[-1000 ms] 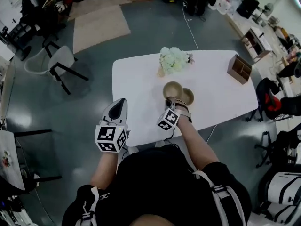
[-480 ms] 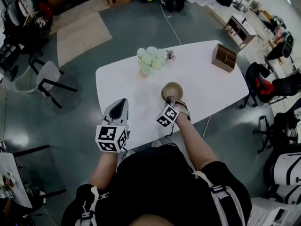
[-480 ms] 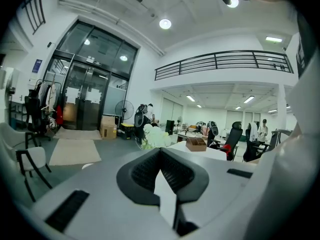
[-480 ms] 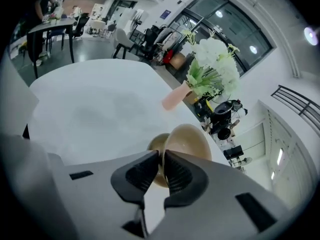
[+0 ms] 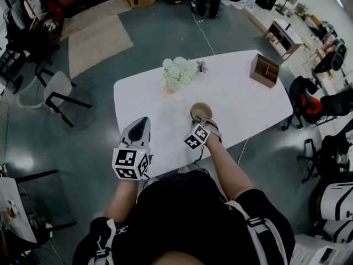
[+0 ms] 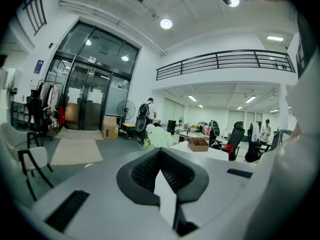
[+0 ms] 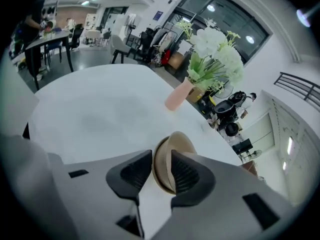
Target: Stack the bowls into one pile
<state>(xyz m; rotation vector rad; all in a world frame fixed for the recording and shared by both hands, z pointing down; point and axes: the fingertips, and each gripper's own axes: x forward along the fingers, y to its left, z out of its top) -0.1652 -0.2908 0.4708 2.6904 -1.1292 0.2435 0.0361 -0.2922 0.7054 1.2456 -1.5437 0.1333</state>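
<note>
Two tan bowls (image 5: 201, 110) sit nested as one pile on the white table (image 5: 248, 101), near its front edge. My right gripper (image 5: 202, 120) points down at the pile's near side. In the right gripper view the upper bowl's rim (image 7: 175, 141) stands between the jaws, which have just been opening; a thin gap shows at the left pad (image 7: 137, 169). My left gripper (image 5: 143, 120) hovers off the table's front left edge, apart from the bowls. Its jaws (image 6: 161, 151) are shut with nothing between them.
A pink vase of white flowers (image 5: 177, 72) stands behind the bowls, also in the right gripper view (image 7: 212, 54). A wooden box (image 5: 263, 69) sits at the table's far right. A white chair (image 5: 55, 93) and a rug (image 5: 99, 40) lie to the left.
One second ago two bowls stood side by side; now one sits inside the other. The right gripper's jaws have spread apart. The left gripper has hardly moved in the picture.
</note>
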